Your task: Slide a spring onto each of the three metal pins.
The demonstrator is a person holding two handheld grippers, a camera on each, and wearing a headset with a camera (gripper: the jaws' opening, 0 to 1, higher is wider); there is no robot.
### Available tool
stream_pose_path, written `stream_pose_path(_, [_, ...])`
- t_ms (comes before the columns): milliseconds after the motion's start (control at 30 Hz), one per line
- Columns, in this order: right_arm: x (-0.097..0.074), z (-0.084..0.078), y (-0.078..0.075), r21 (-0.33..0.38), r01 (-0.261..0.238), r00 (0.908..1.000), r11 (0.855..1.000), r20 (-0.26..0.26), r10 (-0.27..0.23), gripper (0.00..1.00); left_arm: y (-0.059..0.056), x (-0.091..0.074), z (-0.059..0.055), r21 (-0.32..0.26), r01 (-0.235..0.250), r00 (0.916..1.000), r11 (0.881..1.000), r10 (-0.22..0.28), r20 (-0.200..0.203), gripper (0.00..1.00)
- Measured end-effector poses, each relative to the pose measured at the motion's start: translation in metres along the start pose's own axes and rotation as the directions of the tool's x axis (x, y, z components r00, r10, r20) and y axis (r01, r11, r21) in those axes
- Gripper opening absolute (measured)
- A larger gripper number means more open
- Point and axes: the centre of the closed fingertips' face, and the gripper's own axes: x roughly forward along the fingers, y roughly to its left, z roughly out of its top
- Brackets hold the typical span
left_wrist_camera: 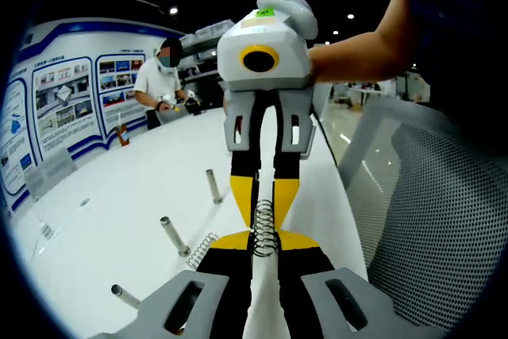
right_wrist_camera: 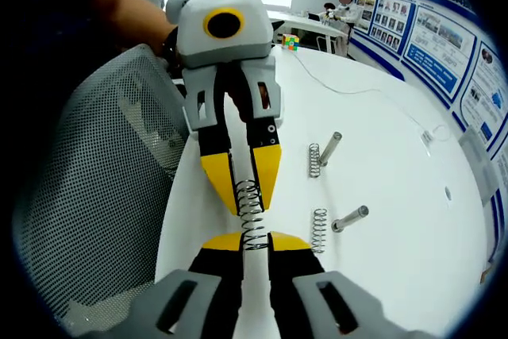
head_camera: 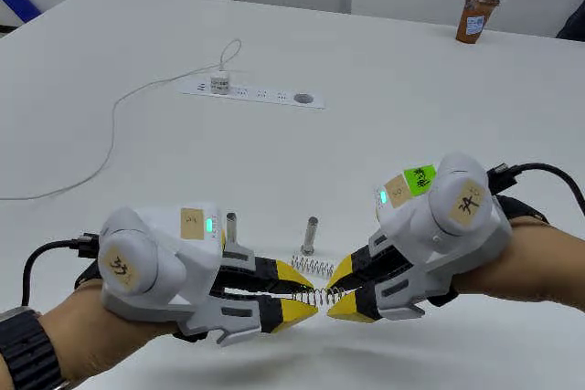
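Left gripper [head_camera: 297, 294] clenched on one end of spring [head_camera: 320, 296], right gripper [head_camera: 341, 291] on other end. Spring spans tips, near upright pins [head_camera: 311, 235]. Two-ended hold probably keeps floppy coil straight for aligning.

White table [head_camera: 411, 125] bearing a power strip [head_camera: 251, 93] with a plugged-in cable [head_camera: 117, 111], a cup [head_camera: 475, 17] near its far edge, upright pins [head_camera: 311, 233], and a loose spring [head_camera: 313, 267] just beside one pin.
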Motion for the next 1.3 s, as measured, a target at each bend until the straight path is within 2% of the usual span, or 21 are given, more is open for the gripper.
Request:
stream_pose_path(100, [-0.004,0.003,-0.001,0.006,0.006,1.0000,1.000,0.008,-0.006,0.12,0.001,0.000,-0.001,-0.005,-0.003,1.0000,1.000,0.003,0.000,0.11])
stream_pose_path(300, [-0.015,0.022,-0.001,0.038,0.006,0.9974,0.999,0.071,-0.008,0.12,0.003,0.000,-0.003,-0.015,-0.009,0.9999,1.000,0.009,-0.005,0.11])
stream_pose_path(467, [-0.016,0.035,0.002,0.035,0.003,0.9955,0.999,0.094,-0.007,0.12,0.003,0.000,-0.004,-0.019,-0.007,0.9999,1.000,0.006,-0.009,0.11])
stream_pose_path(733, [-0.014,0.042,0.003,0.013,0.003,0.9964,1.000,0.085,-0.004,0.12,0.002,-0.001,-0.005,-0.020,-0.010,0.9999,1.000,0.009,-0.012,0.11])
stream_pose_path(933, [-0.014,0.041,0.001,0.016,0.008,0.9974,1.000,0.071,-0.009,0.12,0.003,-0.001,-0.005,-0.029,-0.019,0.9997,0.999,0.019,-0.012,0.12])
stream_pose_path(1100, [-0.022,0.038,-0.006,0.020,0.029,0.9979,0.999,0.057,-0.030,0.12,0.004,-0.003,-0.007,-0.048,-0.025,0.9996,0.999,0.024,-0.016,0.20])
stream_pose_path(1300, [-0.035,0.030,-0.013,0.024,0.053,0.9983,0.998,0.023,-0.053,0.12,0.014,-0.016,-0.005,-0.075,-0.075,0.9971,0.994,0.076,0.005,0.24])
